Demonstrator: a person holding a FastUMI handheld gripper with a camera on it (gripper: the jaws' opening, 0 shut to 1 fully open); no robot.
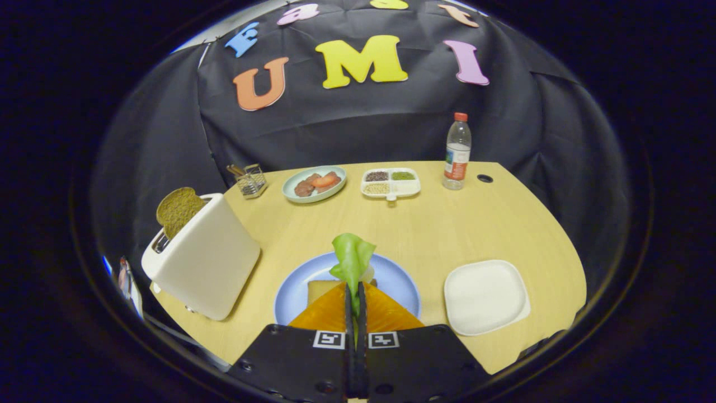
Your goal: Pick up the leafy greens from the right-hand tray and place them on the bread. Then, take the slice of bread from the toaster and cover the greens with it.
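Observation:
My gripper [355,291] is shut on a green leaf [352,257], which sticks up from between the fingertips. It hangs over a blue plate [400,282] that carries a slice of bread [319,289], partly hidden behind the fingers. To the right of the plate sits a white square tray [485,296], bare. To the left stands a white toaster [204,257] with a brown slice of bread [178,210] poking out of its slot.
At the table's far side are a wire basket [250,180], a light plate with meat and tomato [314,183], a divided white dish of grains [390,182] and a water bottle [457,152]. A small hole [485,178] marks the tabletop near the bottle.

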